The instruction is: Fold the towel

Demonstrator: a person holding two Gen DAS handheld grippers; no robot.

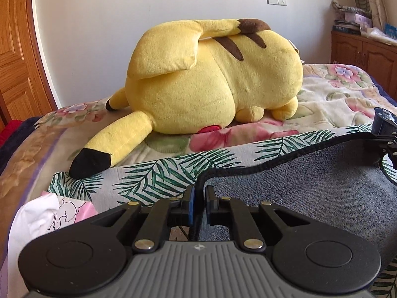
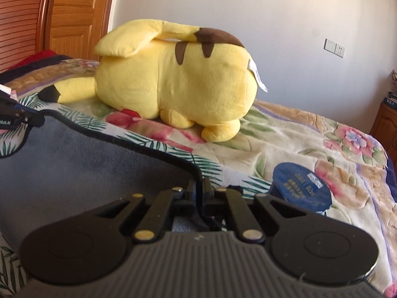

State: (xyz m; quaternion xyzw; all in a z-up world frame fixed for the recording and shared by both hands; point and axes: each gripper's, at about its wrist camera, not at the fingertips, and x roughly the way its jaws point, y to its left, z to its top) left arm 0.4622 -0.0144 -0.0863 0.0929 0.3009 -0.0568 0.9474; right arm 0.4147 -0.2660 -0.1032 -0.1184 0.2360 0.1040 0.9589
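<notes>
The left tongs (image 1: 199, 196) pinch one corner of the grey towel (image 1: 310, 181) by its black-trimmed edge, and the right tongs (image 2: 199, 188) are pressed onto the opposite corner — the towel stretches between the two, its held edge lifted. Beneath it lies a palm-leaf cloth (image 1: 158, 173) spread over the bed (image 2: 310, 136) with its floral blanket. Just right of the right tongs stands a dark blue container (image 2: 301, 188). Farther back a yellow plush toy (image 1: 213, 79) lies against the white wall (image 1: 99, 24).
</notes>
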